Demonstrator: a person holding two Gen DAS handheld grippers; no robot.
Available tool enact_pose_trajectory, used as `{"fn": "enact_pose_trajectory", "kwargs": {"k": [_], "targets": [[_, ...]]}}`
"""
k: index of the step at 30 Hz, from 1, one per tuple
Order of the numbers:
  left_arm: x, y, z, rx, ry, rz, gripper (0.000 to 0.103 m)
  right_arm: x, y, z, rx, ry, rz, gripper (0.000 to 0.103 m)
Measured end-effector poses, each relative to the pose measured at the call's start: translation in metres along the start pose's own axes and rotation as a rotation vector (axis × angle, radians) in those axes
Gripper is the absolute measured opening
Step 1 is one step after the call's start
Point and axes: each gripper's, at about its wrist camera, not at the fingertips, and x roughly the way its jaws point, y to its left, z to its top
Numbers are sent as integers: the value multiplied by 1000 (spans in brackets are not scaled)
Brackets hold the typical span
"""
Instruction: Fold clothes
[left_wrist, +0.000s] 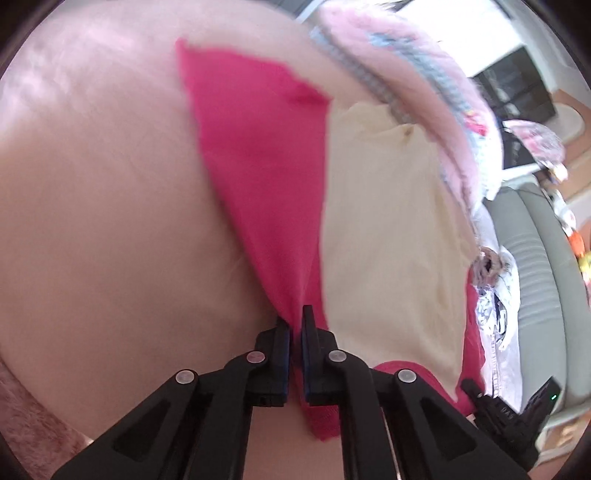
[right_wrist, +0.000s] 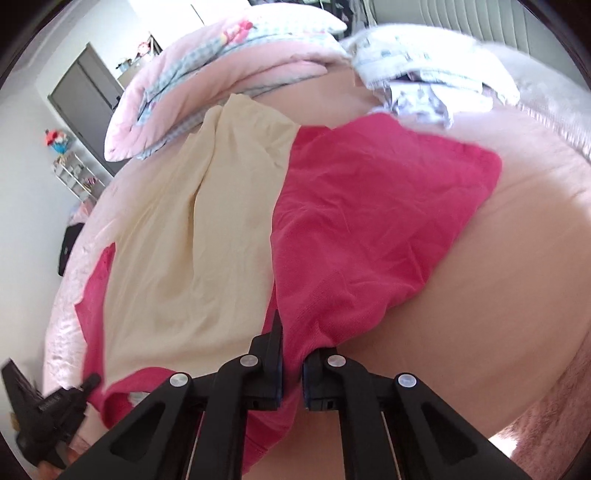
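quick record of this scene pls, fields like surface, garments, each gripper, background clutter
surface: pink bed cover
garment held: bright pink garment, spread on the bed, near edge gathered in both grippers
garment on top: cream garment, lying over the pink one
left gripper: shut on the pink garment
right gripper: shut on the pink garment
background: folded pink quilt; pile of white printed clothes

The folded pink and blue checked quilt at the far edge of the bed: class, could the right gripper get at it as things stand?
Probably not yet. The right gripper is shut on the bright pink cloth garment, so it is occupied. The folded pink and blue checked quilt lies uncovered beyond the cream cloth garment.
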Motion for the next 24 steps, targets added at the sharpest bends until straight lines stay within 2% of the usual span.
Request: {"fn": "enact_pose_trajectory", "kwargs": {"k": [2,4,6,7,9,12,13,14,15,16,17,18,19,21,23,24], "targets": [[3,19,0,-108,9,-97,5,15,-12,-7,45,72,14,8],[4,28,1,-155,48,-153,5,22,-23,-12,104,102,88,10],[5,30,2,-158,72,-177,6,22,-25,-13,111,118,146,25],[7,28,4,-152,77,-190,7,21,-25,-12,111,124,170,29],[15,26,8,-160,93,-231,14,22,-17,-10,97,124,188,47],[17,16,13,-147,107,-263,39,26,1,-10,45,121,184,50],[17,8,13,-117,100,-283,62,28,8,-11,18,118,171,50],[18,0,14,-87,93,-304,75,29,14,-11,-17,104,149,48],[19,-9,12,-38,79,-266,76,31,18,-11,-47,92,128,41],[20,-19,11,11,64,-229,72,32,20,-11,-62,88,107,36],[22,-28,9,60,50,-192,39,33,21,-10,-71,86,94,30],[22,-29,8,67,54,-181,12,31,19,-9,-61,90,105,23],[23,-29,7,74,59,-171,5,30,17,-9,-50,94,116,17],[24,-29,5,88,67,-150,4,26,14,-8,-29,101,138,12],[27,-19,5,30,88,-202,5,26,10,-8,0,133,173,12],[28,-14,6,1,99,-228,6,27,7,-8,20,158,190,16]]}}
